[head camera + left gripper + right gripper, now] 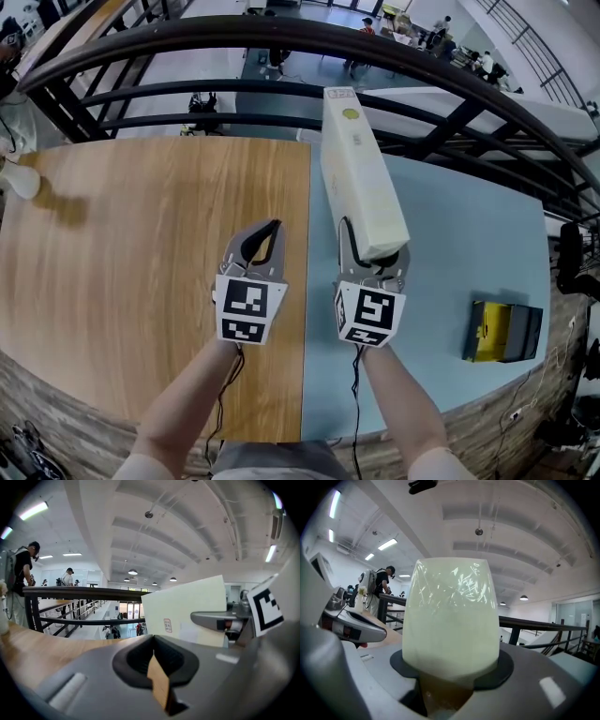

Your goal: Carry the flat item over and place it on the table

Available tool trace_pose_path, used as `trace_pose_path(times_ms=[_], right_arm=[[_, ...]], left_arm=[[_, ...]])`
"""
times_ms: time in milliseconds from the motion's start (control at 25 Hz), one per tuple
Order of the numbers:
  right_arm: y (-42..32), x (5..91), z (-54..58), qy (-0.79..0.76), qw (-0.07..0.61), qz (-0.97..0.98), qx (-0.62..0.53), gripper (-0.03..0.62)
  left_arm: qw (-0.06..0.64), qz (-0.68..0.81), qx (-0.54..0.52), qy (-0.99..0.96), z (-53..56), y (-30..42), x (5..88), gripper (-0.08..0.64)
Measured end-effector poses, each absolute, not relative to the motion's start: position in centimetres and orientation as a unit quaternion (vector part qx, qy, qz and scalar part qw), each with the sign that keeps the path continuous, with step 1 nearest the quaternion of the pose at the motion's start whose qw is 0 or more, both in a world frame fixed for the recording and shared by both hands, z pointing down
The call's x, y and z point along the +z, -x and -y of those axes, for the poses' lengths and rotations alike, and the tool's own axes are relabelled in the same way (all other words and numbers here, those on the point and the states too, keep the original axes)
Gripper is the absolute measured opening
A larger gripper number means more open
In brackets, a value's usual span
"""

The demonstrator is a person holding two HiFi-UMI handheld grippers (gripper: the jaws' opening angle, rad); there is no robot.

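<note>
The head view alone shows the layout. The right gripper (373, 247) is clamped on the near end of a long, pale box (356, 169). The box runs straight ahead of that gripper, over the blue half of the table (441, 281), and its far end reaches toward the black rail (281, 37). No view shows whether the box touches the top. The left gripper (268, 234) is just beside the right one, over the wood half (141, 244). Its jaws are drawn together with nothing between them. A yellow-and-black case (503, 330) lies on the blue, well off to the right of the right gripper. A white thing (19, 178) sits far to the left of the left gripper.

Only the left gripper view shows the box's side face. It is a plain cream panel with a small red mark (168, 625), and one grey finger (216, 618) of the right gripper lies across it. That view also shows wood through the thin slit where its own jaws meet.

Only the right gripper view shows the box end-on, filling the gap between the jaws. It also shows the glossy film wrapped round the box. The left gripper sits at that view's left edge, with a person (377, 590) at the rail beyond it.

The box is sealed and the case is closed, so what is in them cannot be seen.
</note>
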State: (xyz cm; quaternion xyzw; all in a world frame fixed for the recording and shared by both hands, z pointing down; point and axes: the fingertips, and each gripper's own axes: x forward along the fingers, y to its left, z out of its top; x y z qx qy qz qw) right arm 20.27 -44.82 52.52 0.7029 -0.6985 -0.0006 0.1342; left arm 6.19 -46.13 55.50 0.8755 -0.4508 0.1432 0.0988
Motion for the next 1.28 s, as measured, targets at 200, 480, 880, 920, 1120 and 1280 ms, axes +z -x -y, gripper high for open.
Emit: trace_pose_path(times_ms=[200, 480, 880, 920, 1120, 1280], right_arm=[[-18.0, 53.1, 44.8, -0.686, 0.178, 0.704, -0.054, 0.282], [-15.2, 55.1, 45.0, -0.667, 0.219, 0.71, -0.053, 0.291], [-11.2, 59.1, 44.0, -0.619, 0.282, 0.733, -0.023, 0.324], [-10.7, 59.4, 43.9, -0.613, 0.289, 0.735, -0.02, 0.331], [-8.7, 60.8, 43.3, -0.587, 0.307, 0.749, -0.014, 0.377], [-6.3, 62.1, 42.5, -0.553, 0.341, 0.759, -0.032, 0.428]], left_arm=[[0.106, 0.46, 0.142, -0.87, 46.2, -4.7, 55.6, 0.002], [0.109, 0.471, 0.145, -0.863, 45.9, -2.1, 55.7, 0.003], [0.119, 0.468, 0.153, -0.862, 44.7, 0.2, 55.9, 0.002], [0.12, 0.469, 0.152, -0.862, 44.7, 0.4, 55.8, 0.002], [0.137, 0.462, 0.147, -0.864, 44.1, 0.6, 56.1, 0.003], [0.15, 0.453, 0.157, -0.865, 43.2, 1.1, 57.2, 0.003]])
